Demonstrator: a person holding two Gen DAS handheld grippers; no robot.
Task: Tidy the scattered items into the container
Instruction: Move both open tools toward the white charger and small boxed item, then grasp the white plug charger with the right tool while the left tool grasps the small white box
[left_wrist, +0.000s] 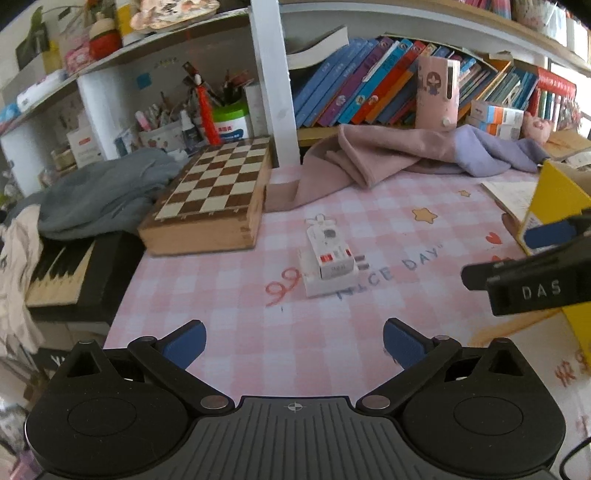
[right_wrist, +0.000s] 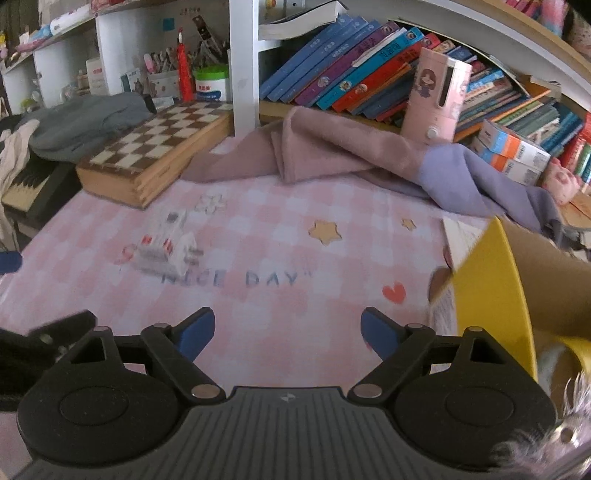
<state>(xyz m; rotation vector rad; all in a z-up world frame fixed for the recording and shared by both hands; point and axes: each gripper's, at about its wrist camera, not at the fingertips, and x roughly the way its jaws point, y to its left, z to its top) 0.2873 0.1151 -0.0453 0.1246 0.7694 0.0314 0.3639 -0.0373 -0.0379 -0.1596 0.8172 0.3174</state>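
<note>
A small white charger box with red marks (left_wrist: 330, 254) lies on a flat white box, with a plug beside it, in the middle of the pink checked tablecloth; it also shows in the right wrist view (right_wrist: 166, 245). A yellow cardboard box (right_wrist: 495, 291) stands open at the right; its corner shows in the left wrist view (left_wrist: 554, 206). My left gripper (left_wrist: 294, 341) is open and empty, short of the charger. My right gripper (right_wrist: 288, 332) is open and empty beside the yellow box; it shows from the side in the left wrist view (left_wrist: 517, 254).
A wooden chess box (left_wrist: 214, 199) sits at the back left next to grey cloth (left_wrist: 99, 192). Pink and lilac cloth (left_wrist: 388, 158) lies along the bookshelf. A pink cylinder case (right_wrist: 436, 96) stands by the books. A toy keyboard (left_wrist: 62, 277) lies off the left edge.
</note>
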